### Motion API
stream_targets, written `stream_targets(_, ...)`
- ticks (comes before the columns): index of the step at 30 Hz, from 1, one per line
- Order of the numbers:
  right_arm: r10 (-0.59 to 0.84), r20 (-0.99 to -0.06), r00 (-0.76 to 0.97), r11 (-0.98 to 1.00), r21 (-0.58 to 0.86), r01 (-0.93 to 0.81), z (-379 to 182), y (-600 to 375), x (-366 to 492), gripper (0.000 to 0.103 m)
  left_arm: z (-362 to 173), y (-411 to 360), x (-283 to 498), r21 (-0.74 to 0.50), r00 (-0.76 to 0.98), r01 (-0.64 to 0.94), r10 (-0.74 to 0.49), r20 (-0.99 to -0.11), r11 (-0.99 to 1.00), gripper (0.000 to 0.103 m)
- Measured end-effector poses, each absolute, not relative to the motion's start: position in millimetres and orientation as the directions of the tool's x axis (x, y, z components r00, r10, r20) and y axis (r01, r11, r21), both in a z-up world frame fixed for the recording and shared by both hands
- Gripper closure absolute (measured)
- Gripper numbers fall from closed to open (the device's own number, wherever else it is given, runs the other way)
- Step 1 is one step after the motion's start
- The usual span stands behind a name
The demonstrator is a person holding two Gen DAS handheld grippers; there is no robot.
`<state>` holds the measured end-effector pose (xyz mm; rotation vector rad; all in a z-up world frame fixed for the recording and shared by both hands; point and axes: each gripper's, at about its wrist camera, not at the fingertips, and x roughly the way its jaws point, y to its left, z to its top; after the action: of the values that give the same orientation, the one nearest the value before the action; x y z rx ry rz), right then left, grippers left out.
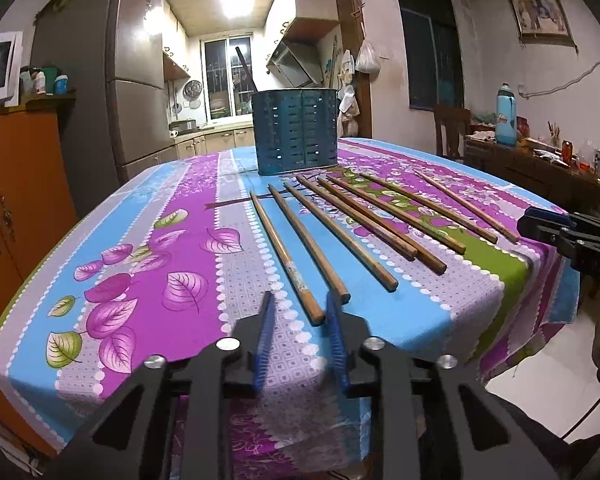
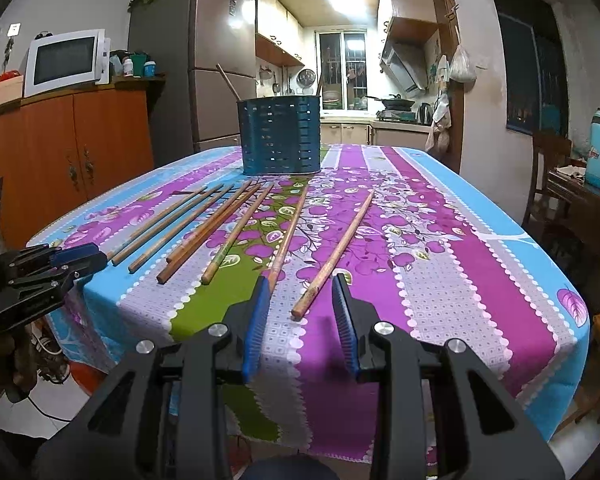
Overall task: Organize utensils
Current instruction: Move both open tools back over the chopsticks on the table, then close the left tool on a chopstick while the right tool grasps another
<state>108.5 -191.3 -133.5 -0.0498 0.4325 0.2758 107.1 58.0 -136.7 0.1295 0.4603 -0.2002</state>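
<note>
Several brown wooden chopsticks (image 1: 352, 224) lie fanned on the floral tablecloth (image 1: 180, 240), also in the right wrist view (image 2: 236, 228). A blue slotted utensil holder (image 1: 295, 131) stands behind them with a stick inside; it also shows in the right wrist view (image 2: 280, 140). My left gripper (image 1: 300, 300) is open, its fingers either side of the near ends of the two leftmost chopsticks. My right gripper (image 2: 300, 282) is open, just before the near end of the rightmost chopstick (image 2: 334, 256). Each gripper shows at the edge of the other's view.
The table's near edge (image 2: 340, 452) lies under both grippers. An orange cabinet (image 2: 68, 148) with a microwave (image 2: 66, 62) and a fridge (image 2: 204, 64) stand to the left. A side table with a blue flask (image 1: 505, 114) stands at right. The kitchen lies beyond.
</note>
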Motion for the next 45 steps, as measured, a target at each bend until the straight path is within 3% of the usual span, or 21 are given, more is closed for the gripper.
stream_targets(1, 0.253, -0.422, 0.871, 0.962, 0.010, -0.274, -134, -192, 109, 0.072, -137, 59, 107, 0.080, 0.879, 0.213, -0.155, -0.452, 0.974, 0.090)
stream_targets(3, 0.250, -0.423, 0.871, 0.962, 0.008, -0.272, -134, -191, 109, 0.072, -137, 65, 107, 0.069, 0.882, 0.194, -0.143, -0.450, 0.979, 0.091)
stream_targets(11, 0.295, -0.391, 0.872, 0.949, 0.013, -0.315, -124, -174, 103, 0.072, -138, 65, 105, 0.070, 0.889, 0.173, -0.126, -0.441, 0.982, 0.092)
stream_targets(16, 0.368, -0.408, 0.835, 0.917, 0.013, -0.398, -126, -146, 111, 0.086, -138, 64, 106, 0.060, 0.890, 0.170, -0.127, -0.438, 0.984, 0.092)
stream_targets(26, 0.438, -0.441, 0.783, 0.878, 0.022, -0.478, -134, -108, 112, 0.088, -138, 64, 109, 0.052, 0.889, 0.172, -0.133, -0.437, 0.984, 0.092)
stream_targets(36, 0.382, -0.457, 0.803, 0.905, 0.007, -0.426, -143, -95, 124, 0.088, -138, 63, 109, 0.047, 0.892, 0.171, -0.134, -0.432, 0.984, 0.092)
stream_targets(39, 0.373, -0.452, 0.810, 0.911, 0.013, -0.412, -144, -96, 125, 0.095, -139, 63, 109, 0.053, 0.895, 0.173, -0.134, -0.424, 0.984, 0.091)
stream_targets(45, 0.362, -0.442, 0.821, 0.920, 0.028, -0.390, -145, -102, 124, 0.096, -141, 62, 107, 0.058, 0.902, 0.174, -0.136, -0.409, 0.983, 0.091)
